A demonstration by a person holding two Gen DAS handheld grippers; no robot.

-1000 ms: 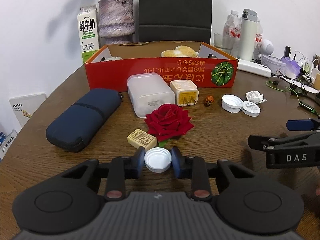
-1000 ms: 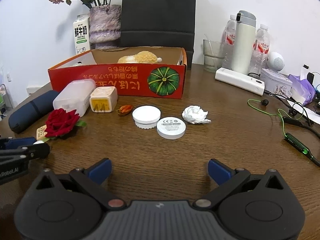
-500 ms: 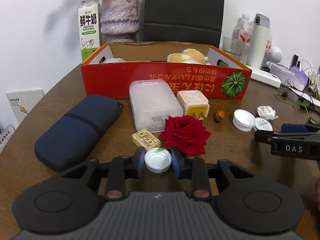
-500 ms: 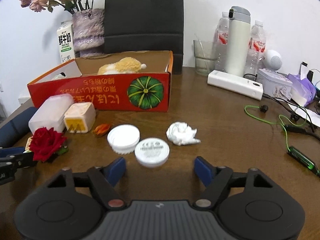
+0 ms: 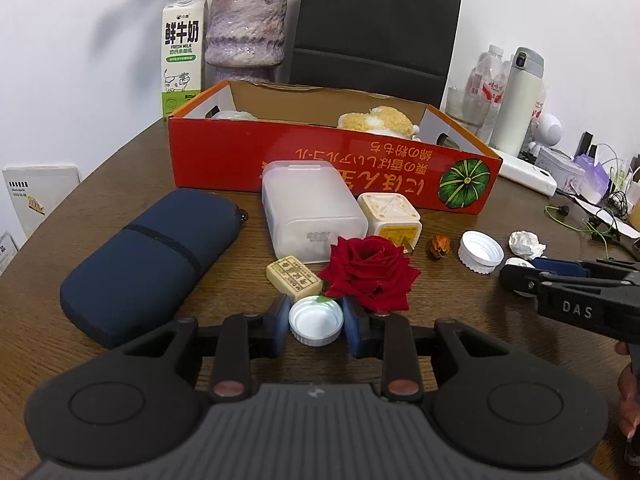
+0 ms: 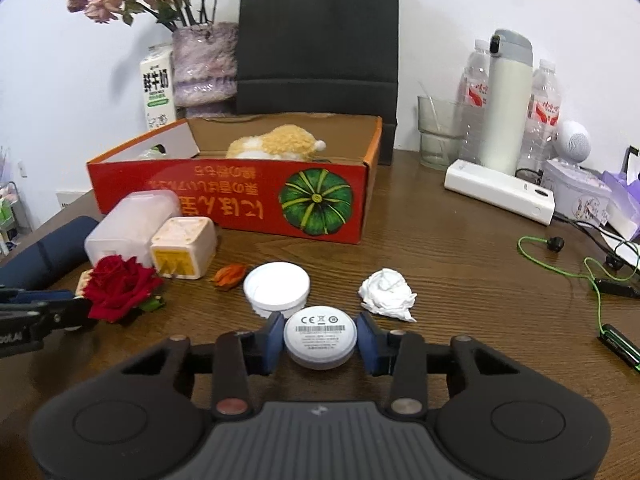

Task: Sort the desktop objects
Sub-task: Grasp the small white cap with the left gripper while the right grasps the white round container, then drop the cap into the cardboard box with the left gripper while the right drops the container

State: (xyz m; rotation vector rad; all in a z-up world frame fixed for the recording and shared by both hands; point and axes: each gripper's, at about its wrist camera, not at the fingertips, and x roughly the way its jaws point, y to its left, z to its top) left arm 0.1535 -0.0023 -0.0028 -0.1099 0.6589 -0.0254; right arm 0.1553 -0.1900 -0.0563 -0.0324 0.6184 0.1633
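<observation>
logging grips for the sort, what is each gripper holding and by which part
Left gripper: small white bottle cap, pinched across its rim. Right gripper: jaws closing on the sides of the round white disc; full pad contact cannot be told.

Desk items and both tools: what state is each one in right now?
Left tool: shut on the small cap, open side up.
Right tool: closing, the disc between its pads, label side up.
Large cap: on the table, open side up.
Red box: open, a plush toy inside.
Tissue: crumpled.
Glass: upright.
Flask: upright, lid on.
</observation>
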